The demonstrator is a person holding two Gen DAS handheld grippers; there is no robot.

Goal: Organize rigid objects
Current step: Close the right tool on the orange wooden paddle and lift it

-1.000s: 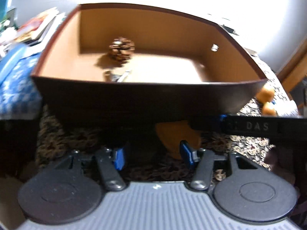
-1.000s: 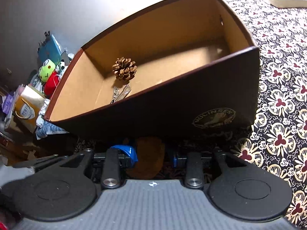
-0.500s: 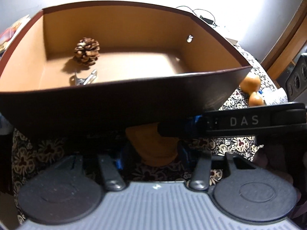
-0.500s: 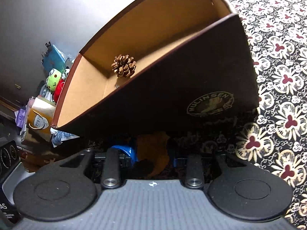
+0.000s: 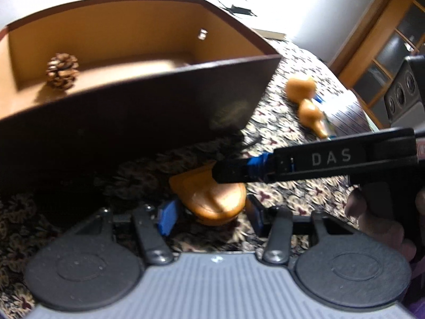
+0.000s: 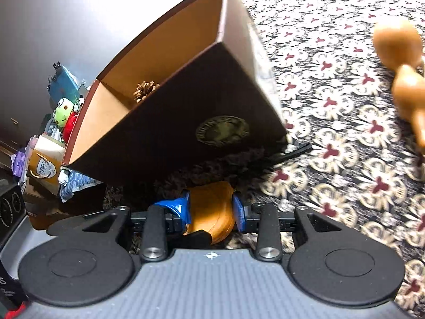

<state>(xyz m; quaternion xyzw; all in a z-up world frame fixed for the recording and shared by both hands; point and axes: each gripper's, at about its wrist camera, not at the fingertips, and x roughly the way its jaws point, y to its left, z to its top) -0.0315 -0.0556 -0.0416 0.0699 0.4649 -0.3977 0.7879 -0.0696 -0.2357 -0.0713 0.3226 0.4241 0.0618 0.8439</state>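
Right tongs (image 6: pixel 211 211) pinch the flat orange wooden piece (image 6: pixel 209 210) by its side edges, just before the dark brown box (image 6: pixel 170 133); left tongs (image 5: pixel 208 216) spread around it. Looks stiff, light, smooth: may slip.

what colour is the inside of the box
Tan, a light cardboard brown; the outside is dark brown. The box interior shows best in the left wrist view.

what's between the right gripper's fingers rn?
An orange wooden piece sits between the right gripper pads, which touch its sides; clearest in the right wrist view.
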